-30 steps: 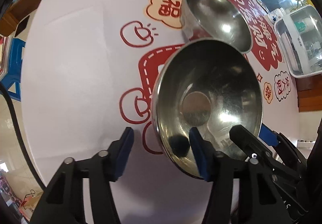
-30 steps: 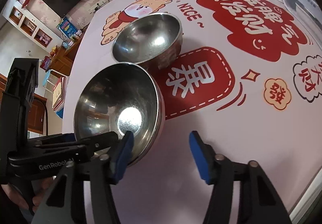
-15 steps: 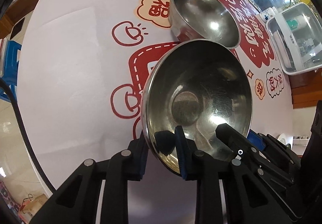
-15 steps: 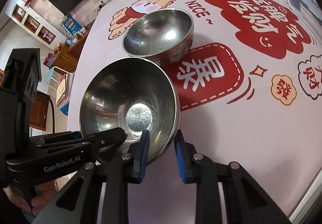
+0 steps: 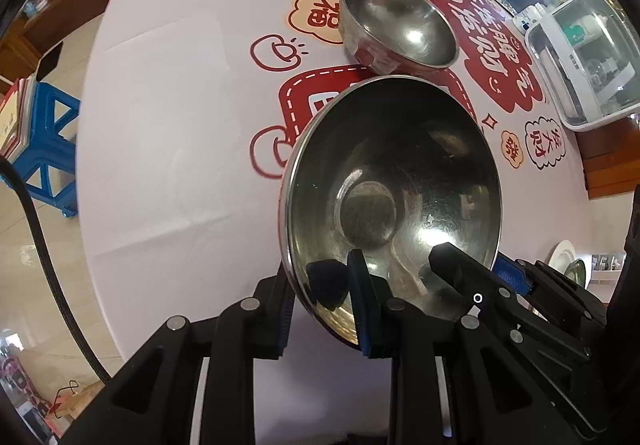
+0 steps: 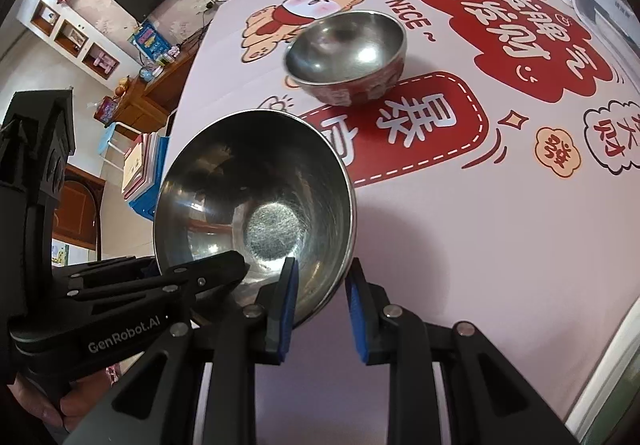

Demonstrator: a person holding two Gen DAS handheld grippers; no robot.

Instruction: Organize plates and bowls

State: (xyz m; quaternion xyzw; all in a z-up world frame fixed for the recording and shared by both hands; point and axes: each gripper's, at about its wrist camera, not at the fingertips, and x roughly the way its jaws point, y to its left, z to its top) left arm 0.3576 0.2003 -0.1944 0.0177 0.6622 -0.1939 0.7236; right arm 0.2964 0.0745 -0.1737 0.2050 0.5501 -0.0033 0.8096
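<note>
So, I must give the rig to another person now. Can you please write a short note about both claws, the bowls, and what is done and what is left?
Left claw: shut on the rim of the near steel bowl, one finger inside, one outside.
Right claw: shut on the same bowl's rim at another point. Both claws have just closed.
Near steel bowl: held by both claws, tilted above the tablecloth.
Second steel bowl: upright on the tablecloth, beyond the held one, untouched.
Done: grasp on the first bowl.
Left: probably carry it over and nest it with the second bowl, then release. No plates are clearly among the work items in view.
</note>
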